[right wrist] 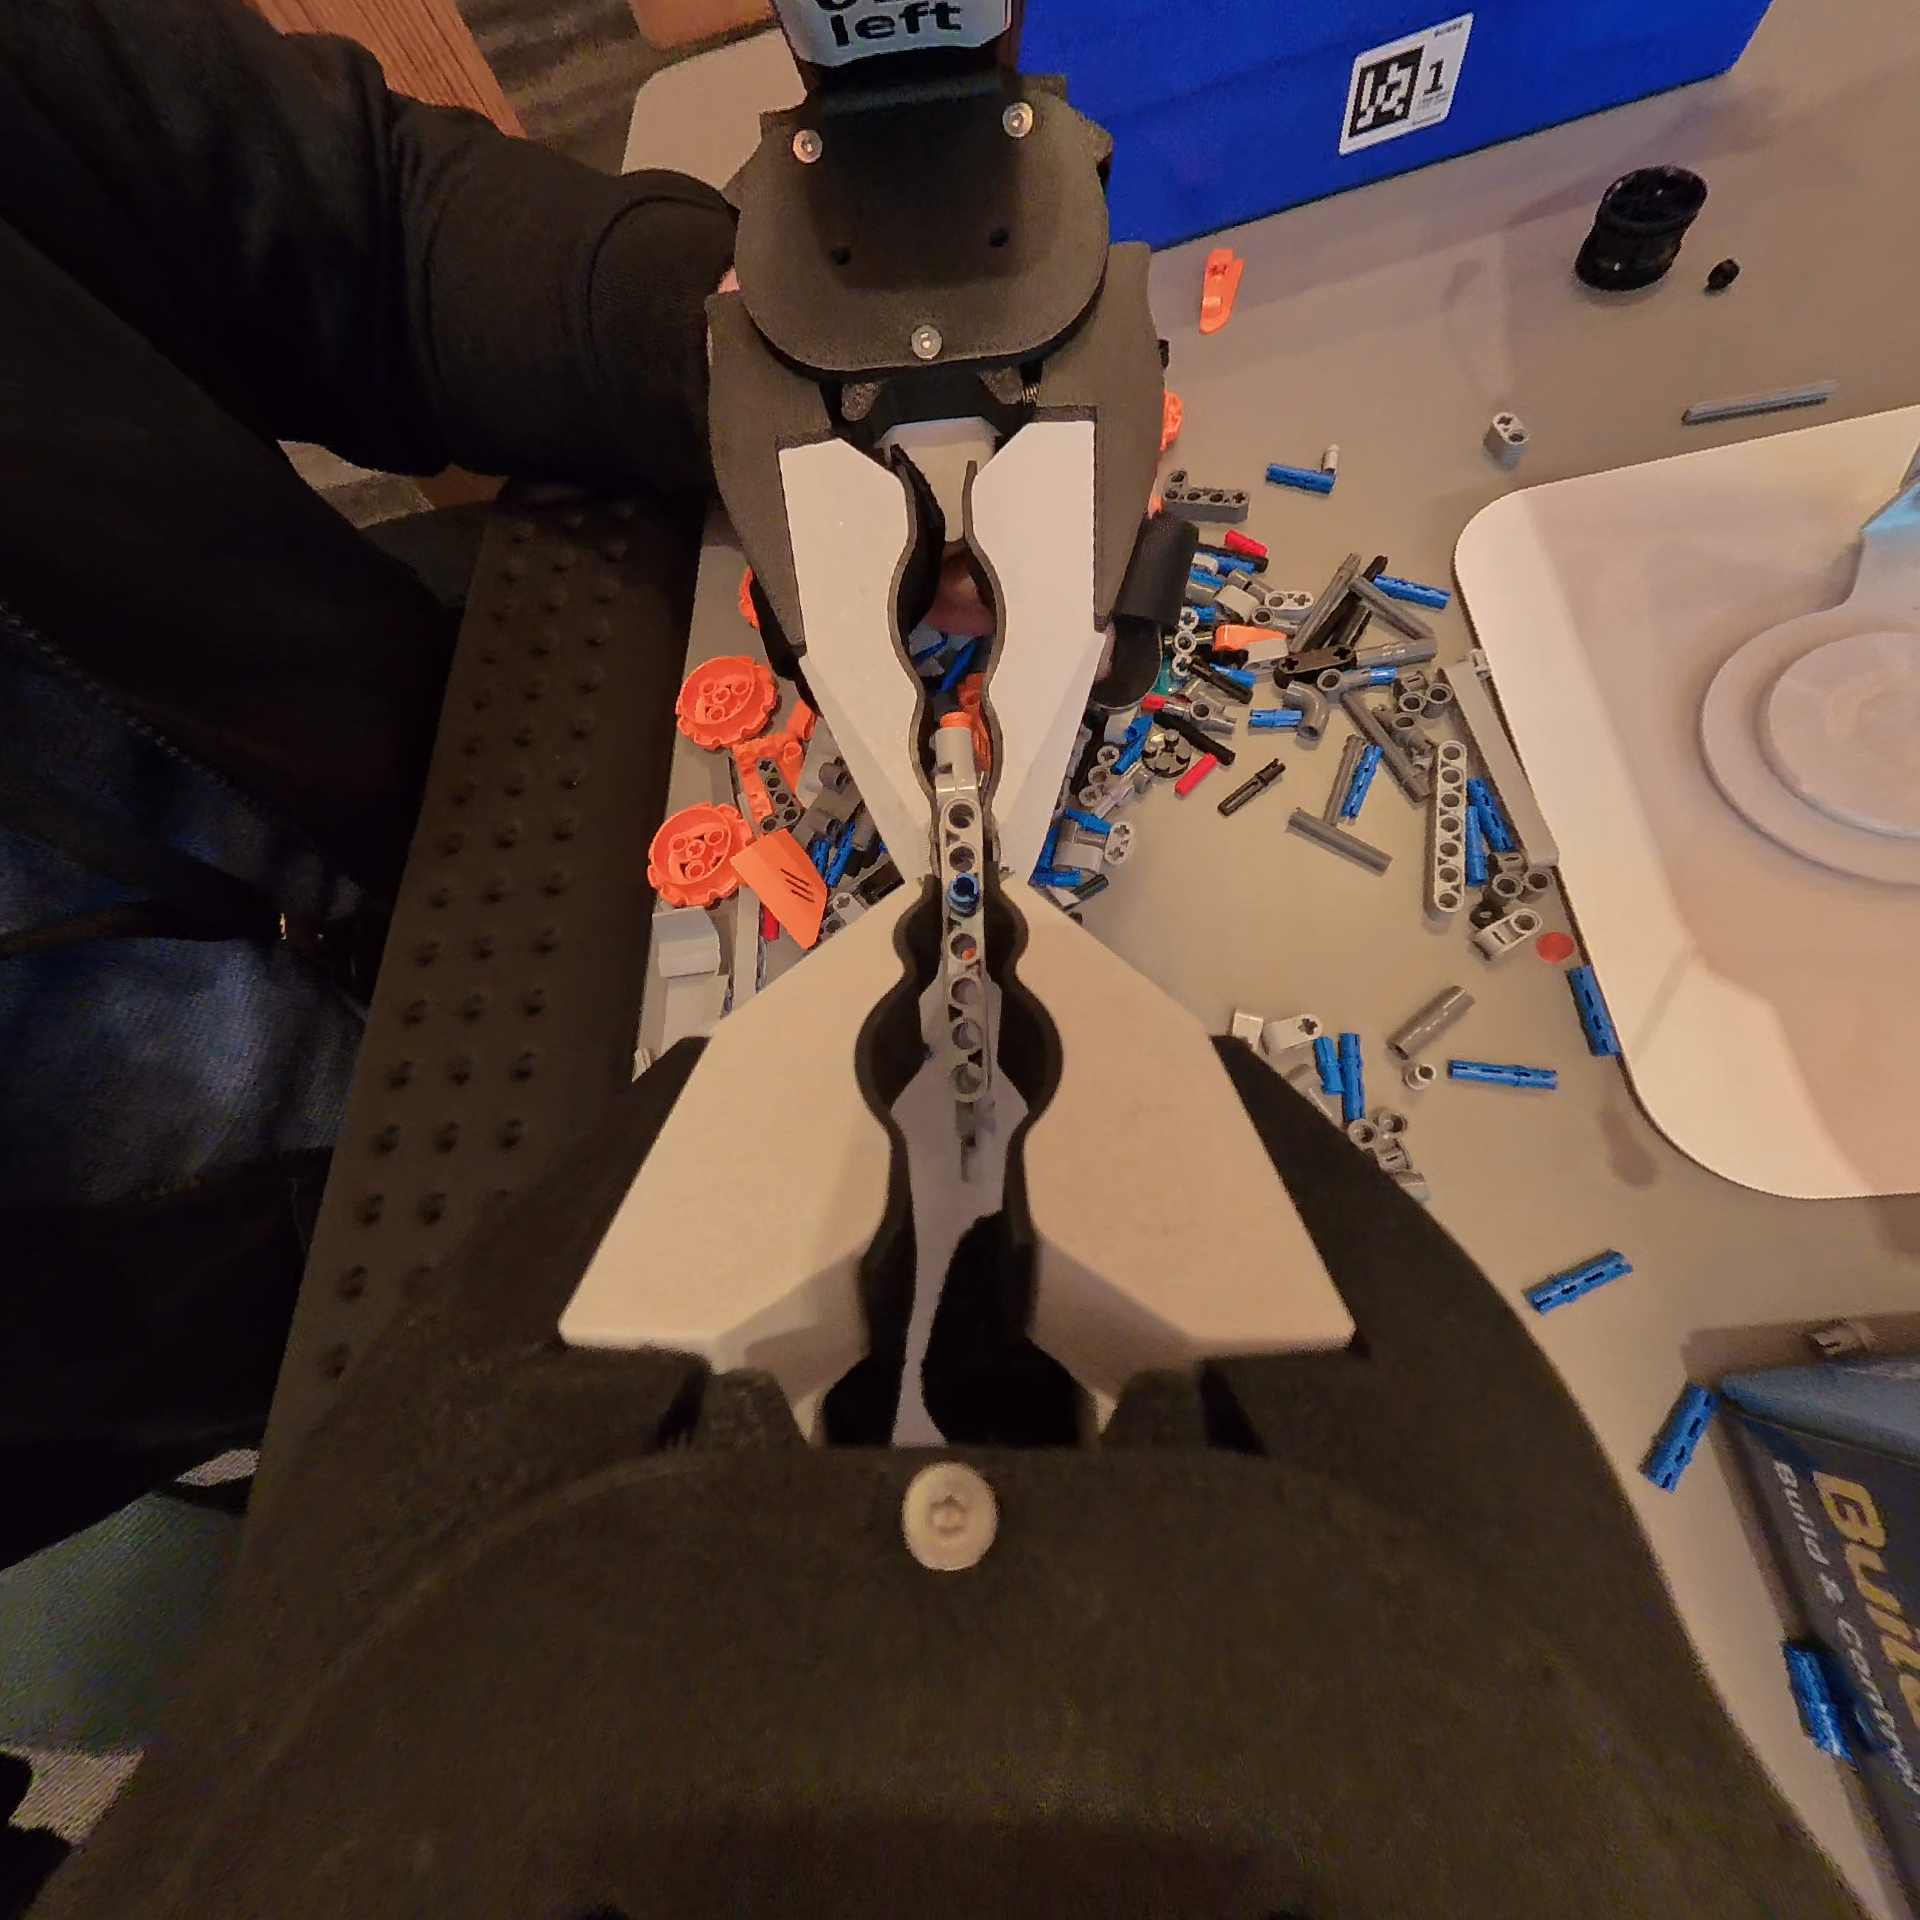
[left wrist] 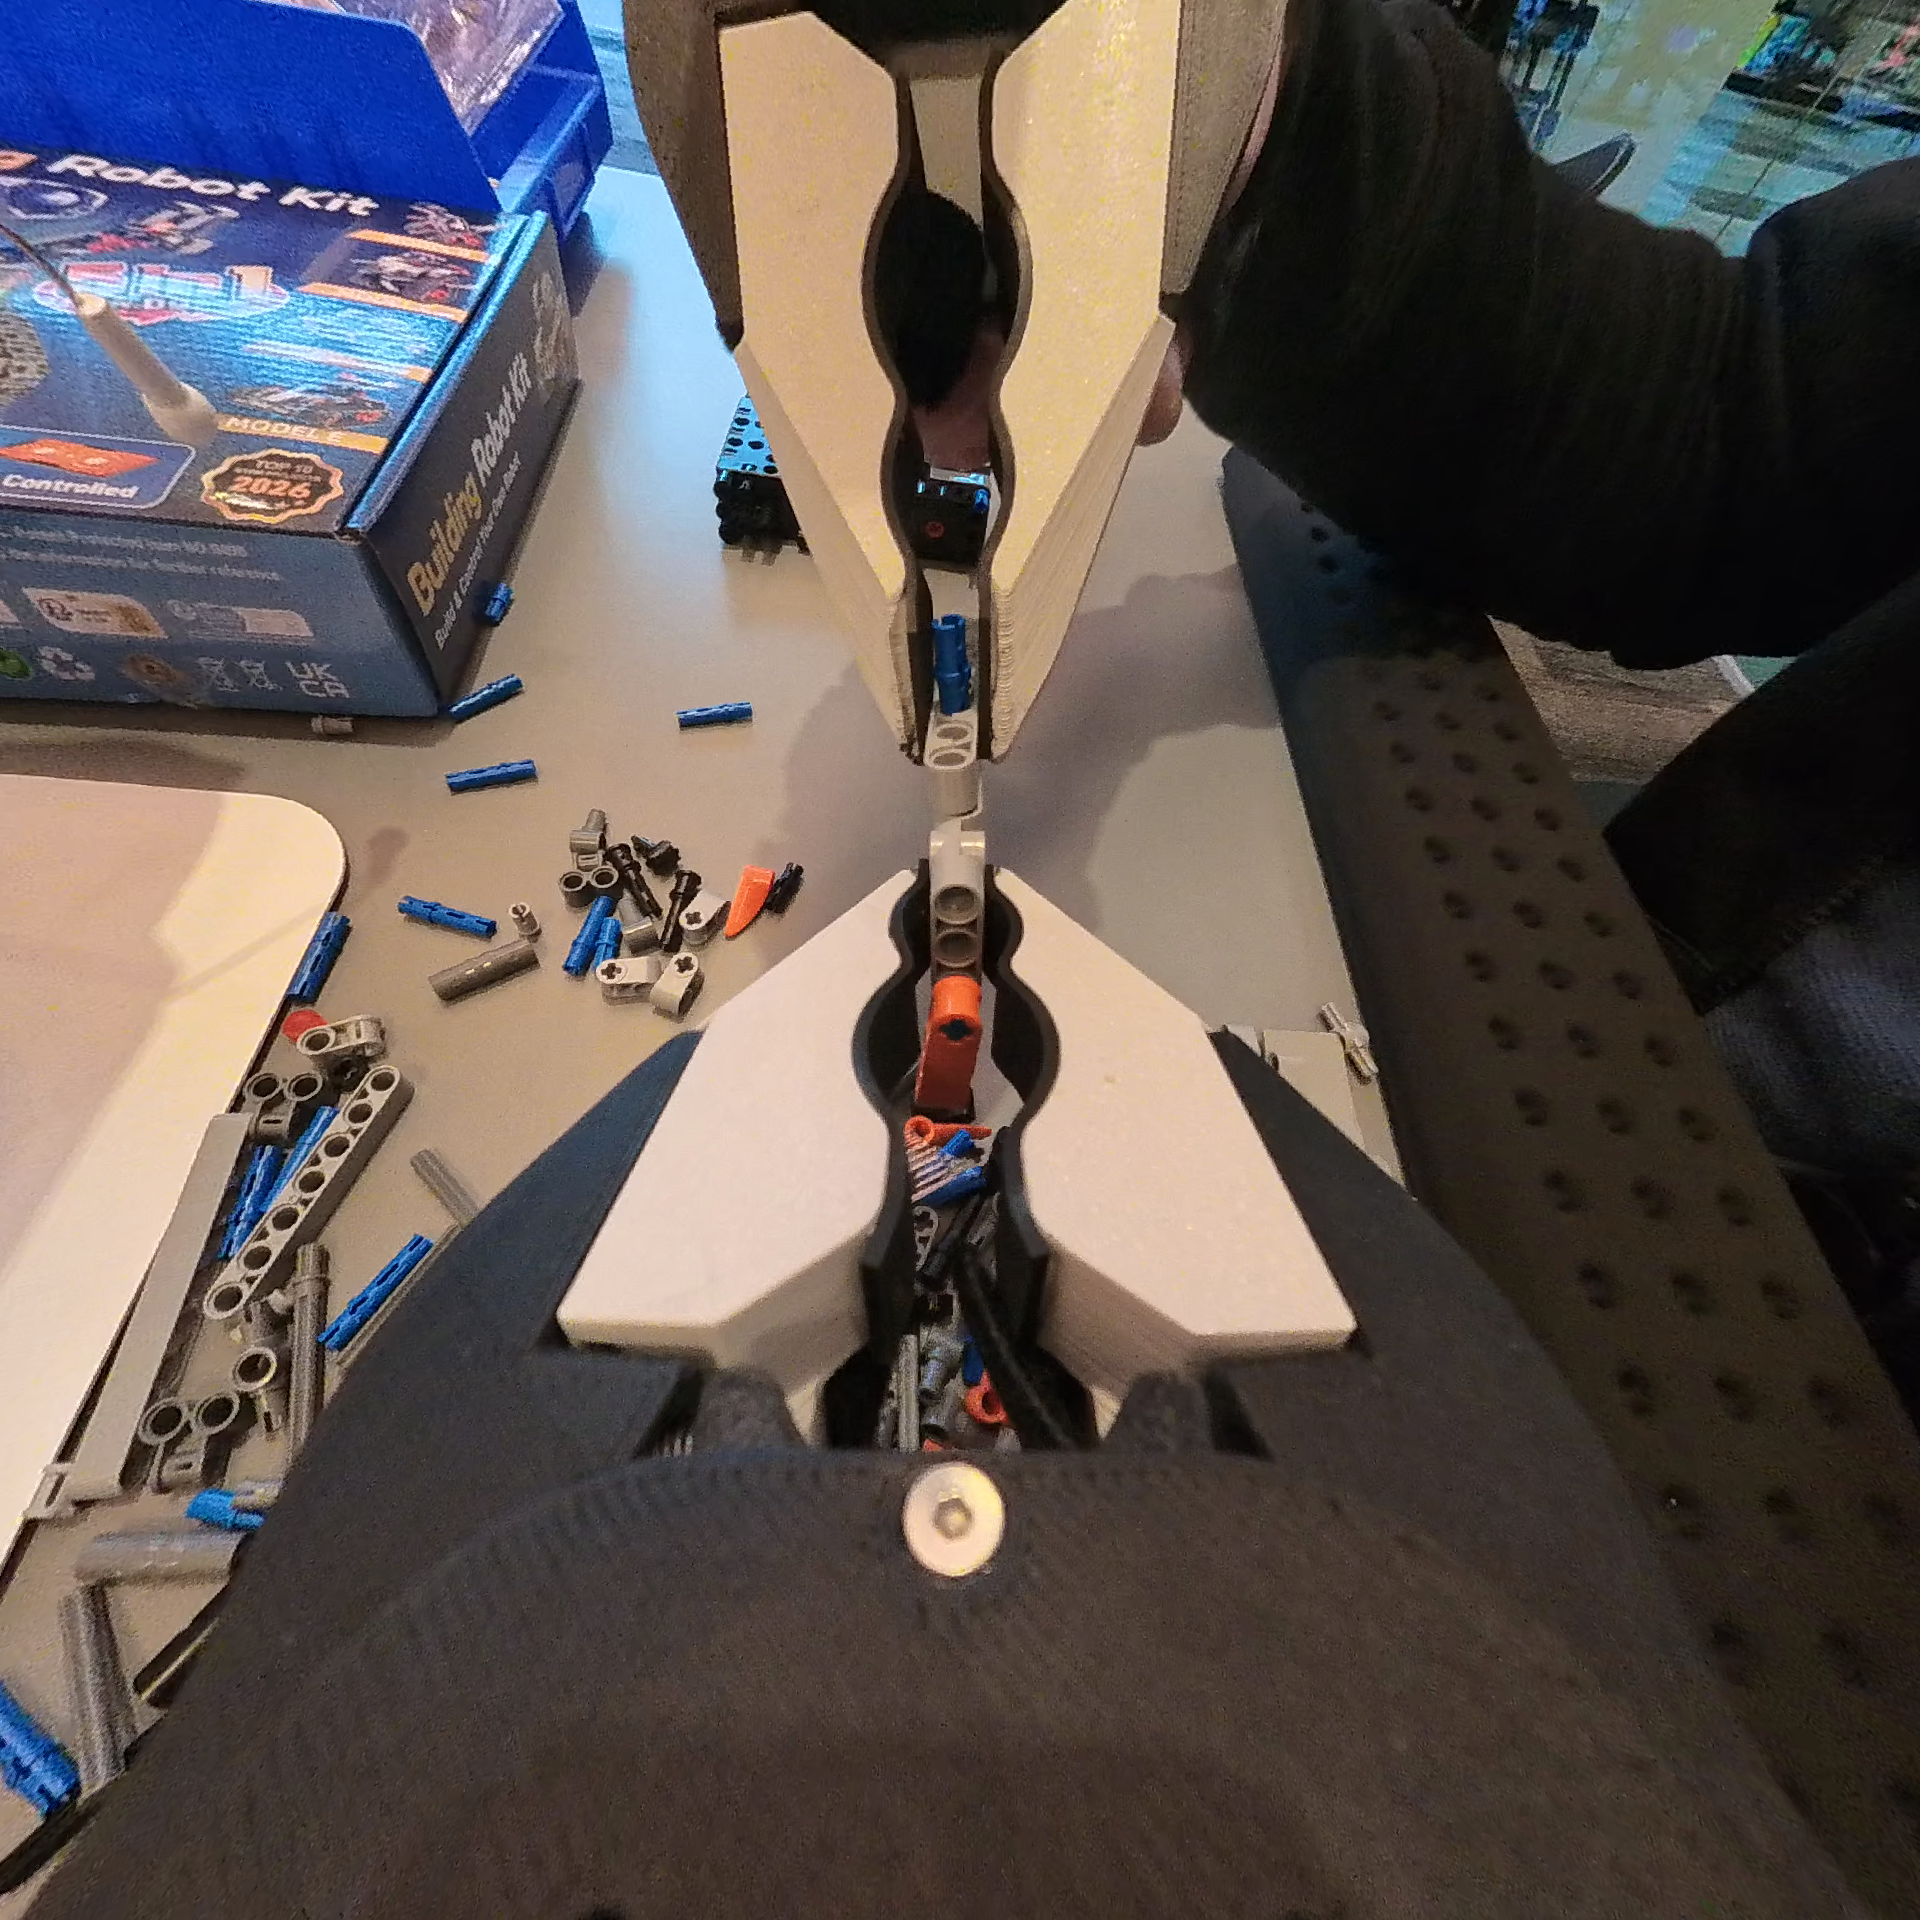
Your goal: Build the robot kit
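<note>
Grey beam (right wrist: 964, 977) sits clamped in your right gripper (right wrist: 961, 883), blue pin (right wrist: 964, 889) in it; left gripper (left wrist: 956, 873) pinches the grey-orange connector (left wrist: 954, 935), apparently touching the beam's tip above the table (left wrist: 1143, 727).

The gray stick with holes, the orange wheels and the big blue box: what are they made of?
The gray stick with holes, pinched between both grippers, looks like hard molded plastic: smooth, matte, with neat round holes. The orange wheels look like the same kind of plastic, a little glossier, with crisp teeth. The big blue box looks like printed cardboard: folded edges, and a slight sheen on its pictures.
</note>
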`<action>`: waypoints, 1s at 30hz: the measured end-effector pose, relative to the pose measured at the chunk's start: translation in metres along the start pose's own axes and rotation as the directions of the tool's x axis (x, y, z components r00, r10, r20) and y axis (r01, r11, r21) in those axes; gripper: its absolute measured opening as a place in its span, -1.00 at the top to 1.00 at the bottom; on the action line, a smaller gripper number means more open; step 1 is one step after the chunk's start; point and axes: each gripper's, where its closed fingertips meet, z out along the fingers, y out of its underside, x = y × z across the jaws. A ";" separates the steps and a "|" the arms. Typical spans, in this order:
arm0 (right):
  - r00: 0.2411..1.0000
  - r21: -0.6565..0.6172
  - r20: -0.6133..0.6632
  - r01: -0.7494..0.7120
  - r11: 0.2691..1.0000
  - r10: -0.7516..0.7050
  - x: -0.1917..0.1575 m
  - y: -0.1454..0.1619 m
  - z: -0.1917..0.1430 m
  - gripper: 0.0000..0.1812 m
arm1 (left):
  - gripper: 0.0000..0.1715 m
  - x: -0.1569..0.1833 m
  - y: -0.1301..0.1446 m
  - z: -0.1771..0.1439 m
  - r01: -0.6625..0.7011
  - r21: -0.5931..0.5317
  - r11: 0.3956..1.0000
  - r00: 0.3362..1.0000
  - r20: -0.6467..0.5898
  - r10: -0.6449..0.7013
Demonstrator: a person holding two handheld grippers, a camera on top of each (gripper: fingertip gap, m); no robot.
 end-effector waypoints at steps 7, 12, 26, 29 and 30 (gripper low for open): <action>1.000 0.044 -0.006 0.016 0.999 -0.016 0.001 -0.001 0.000 0.94 | 0.95 -0.002 -0.001 -0.001 -0.005 0.001 1.000 1.000 0.015 0.005; 1.000 0.060 -0.005 0.022 0.998 -0.022 0.002 -0.001 0.000 0.94 | 0.95 -0.003 0.000 -0.001 -0.003 0.002 1.000 1.000 0.015 0.003; 1.000 0.074 0.004 0.026 0.997 -0.027 0.002 0.001 0.001 0.94 | 0.95 -0.003 0.001 0.000 -0.014 -0.007 1.000 1.000 0.021 0.014; 1.000 0.079 0.008 0.023 0.997 -0.024 0.002 0.002 0.001 0.94 | 0.95 -0.003 0.001 0.001 -0.013 -0.008 1.000 1.000 0.020 0.013; 1.000 0.079 0.008 0.024 0.997 -0.025 0.002 0.002 0.001 0.94 | 0.95 -0.003 0.001 0.001 -0.013 -0.008 1.000 1.000 0.020 0.013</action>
